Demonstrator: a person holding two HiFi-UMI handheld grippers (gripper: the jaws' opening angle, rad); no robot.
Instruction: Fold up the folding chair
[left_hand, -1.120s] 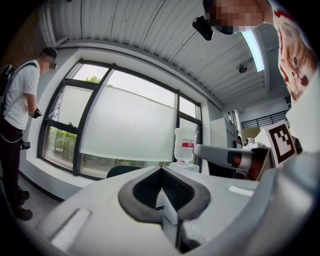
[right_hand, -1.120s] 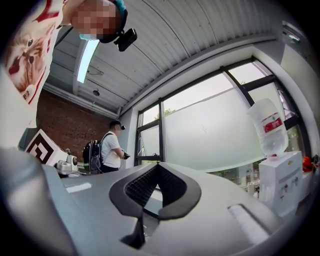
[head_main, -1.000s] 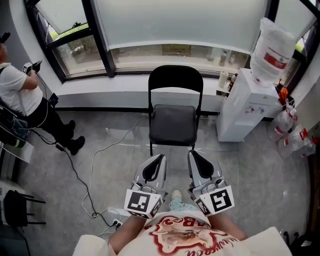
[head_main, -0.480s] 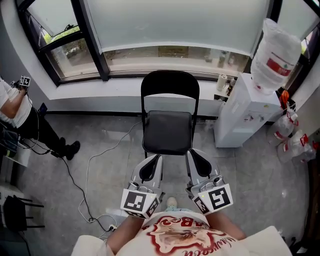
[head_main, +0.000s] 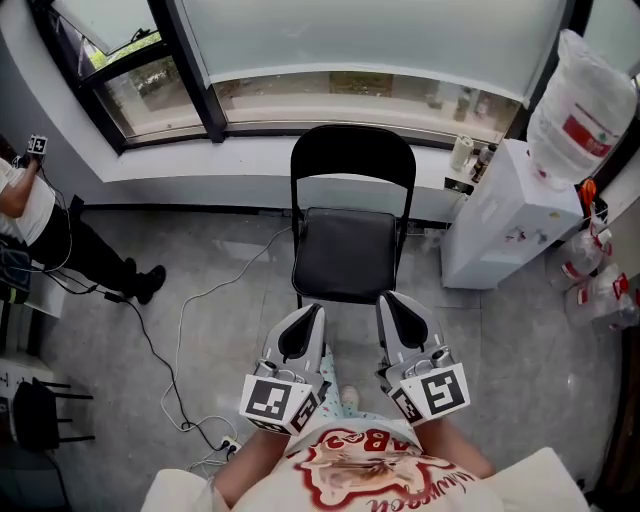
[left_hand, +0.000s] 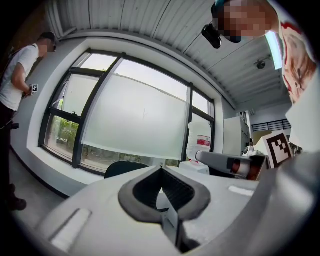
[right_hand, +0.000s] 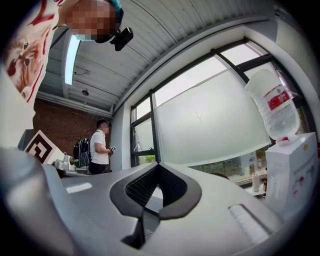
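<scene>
From the head: black folding chair (head_main: 350, 255) standing open on the grey floor (head_main: 200, 340), its back toward the window (head_main: 350, 40). Left gripper (head_main: 311, 312) and right gripper (head_main: 389, 300) side by side, near the front edge of the seat. White water machine (head_main: 495, 220) just to the right of the chair.

From the left gripper: claw shut tight, jaws together, nothing between them. Dark top of the chair back peeking over the claw.

From the right gripper: claw shut tight too, nothing held. Water machine off to the right.
</scene>
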